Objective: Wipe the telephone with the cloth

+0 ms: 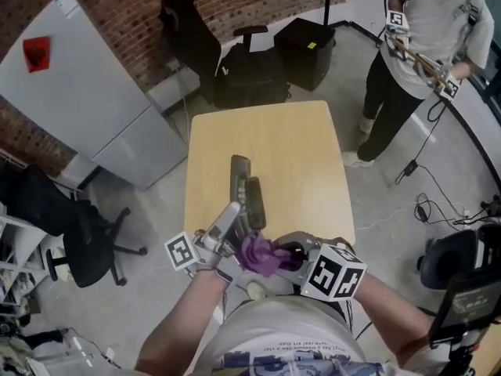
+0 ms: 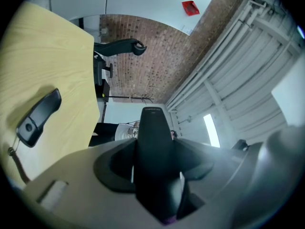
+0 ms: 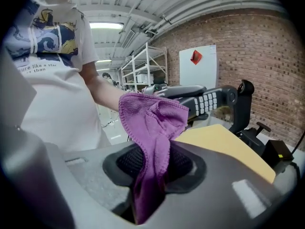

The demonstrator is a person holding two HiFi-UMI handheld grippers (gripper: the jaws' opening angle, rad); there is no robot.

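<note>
The black telephone handset (image 3: 207, 100), with its white keys, is hovering over the near edge of the table (image 1: 297, 139), its long axis pointing toward the table's far edge. The left tool (image 2: 153, 175) is clamping it. The right tool (image 3: 152, 175) is pinching a purple cloth (image 3: 150, 128) above that same near edge.

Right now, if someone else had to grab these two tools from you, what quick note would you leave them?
Left tool: shut on the black handset, held up off the table.
Right tool: shut on the purple cloth. Its free end is up by the handset; contact unclear.
Another black phone part, with a cord, lies on the table.
Done: both things picked up. How much is wiped cannot be told.
Left: rub the cloth along the handset, then probably set it down.
</note>
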